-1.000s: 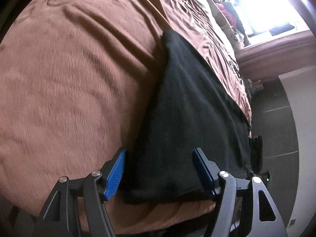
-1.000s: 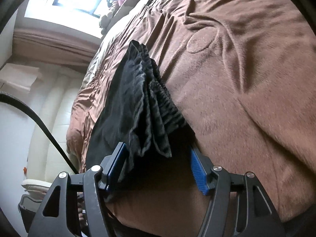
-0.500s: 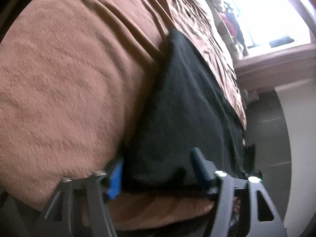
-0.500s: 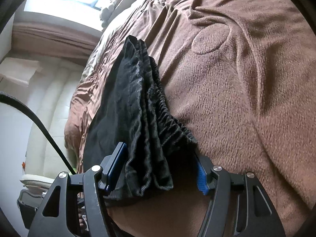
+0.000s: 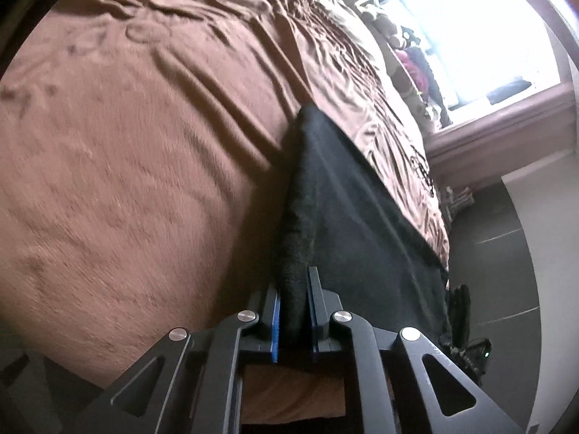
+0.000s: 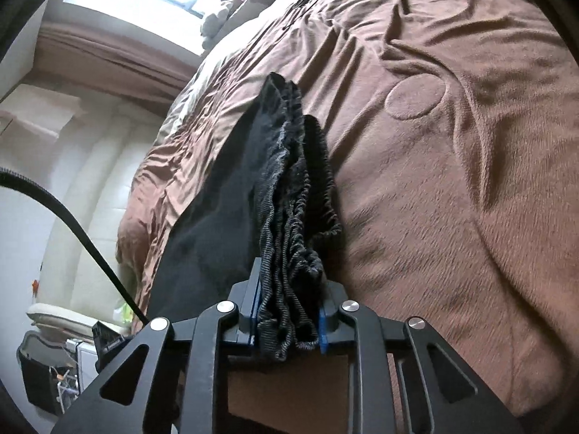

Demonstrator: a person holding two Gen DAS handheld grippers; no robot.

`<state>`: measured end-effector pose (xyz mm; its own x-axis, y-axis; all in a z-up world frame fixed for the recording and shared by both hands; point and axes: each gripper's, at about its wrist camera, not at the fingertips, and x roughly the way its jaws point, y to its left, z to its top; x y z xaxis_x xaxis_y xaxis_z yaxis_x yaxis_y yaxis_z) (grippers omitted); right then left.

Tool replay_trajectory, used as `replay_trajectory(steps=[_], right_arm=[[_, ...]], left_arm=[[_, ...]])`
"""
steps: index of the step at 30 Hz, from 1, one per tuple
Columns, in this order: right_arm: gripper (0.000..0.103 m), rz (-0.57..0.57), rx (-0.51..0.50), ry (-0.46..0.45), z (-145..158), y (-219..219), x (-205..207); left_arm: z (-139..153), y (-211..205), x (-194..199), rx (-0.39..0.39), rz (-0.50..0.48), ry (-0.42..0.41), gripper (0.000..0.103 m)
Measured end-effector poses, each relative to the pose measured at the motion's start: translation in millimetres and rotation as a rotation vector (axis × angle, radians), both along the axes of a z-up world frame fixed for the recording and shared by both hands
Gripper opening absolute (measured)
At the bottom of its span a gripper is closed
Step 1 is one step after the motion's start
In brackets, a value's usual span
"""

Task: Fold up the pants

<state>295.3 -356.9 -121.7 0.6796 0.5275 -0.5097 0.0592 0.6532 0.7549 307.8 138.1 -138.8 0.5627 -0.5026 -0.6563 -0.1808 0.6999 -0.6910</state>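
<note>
Black pants [image 5: 362, 224] lie folded lengthwise on a brown blanket [image 5: 126, 181], stretching away from me toward the bed's far side. My left gripper [image 5: 294, 311] is shut on the near edge of the plain leg end, pinching a raised fold. In the right wrist view the pants [image 6: 224, 195] show their ribbed elastic waistband [image 6: 293, 231]. My right gripper [image 6: 289, 318] is shut on the bunched waistband, which is lifted off the blanket [image 6: 452, 199].
The bed edge runs along the pants' outer side, with dark floor [image 5: 499, 253] beyond. A bright window [image 5: 470, 36] with clutter on its sill is at the far end. A black cable [image 6: 83, 238] and a dark bin [image 6: 43, 372] stand beside the bed.
Both grippers were open astride the pants' near edges; they have closed on the fabric and lifted it into raised folds.
</note>
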Motion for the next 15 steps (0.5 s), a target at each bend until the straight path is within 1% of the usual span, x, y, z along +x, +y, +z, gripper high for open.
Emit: replay_trajectory(steps=[3, 6, 8, 10, 12, 15], right_arm=[[0.020, 0.013, 0.009, 0.014, -3.9, 4.5, -7.4], [0.020, 0.012, 0.000, 0.044, -11.6, 2.5, -6.8], [0.024, 0.010, -0.013, 0.059, -14.2, -0.5, -5.6], [0.026, 0.011, -0.049, 0.058, -7.5, -1.0, -5.4], [0.026, 0.020, -0.116, 0.041, 4.8, 1.3, -8.2], [0.026, 0.046, -0.205, 0.016, 22.6, 7.1, -13.3]], left_arm=[[-1.2, 5.1, -1.5, -0.009, 0.020, -0.004, 0.013], [-13.0, -4.4, -0.5, 0.001, 0.015, 0.038, 0.014], [-20.9, -6.8, 0.7, 0.002, 0.014, 0.065, 0.014], [-27.1, -7.0, -2.8, -0.014, 0.018, 0.072, 0.019], [-32.2, -6.2, -6.0, -0.046, 0.018, 0.071, 0.030], [-39.2, -6.2, -11.5, -0.078, 0.021, 0.074, 0.036]])
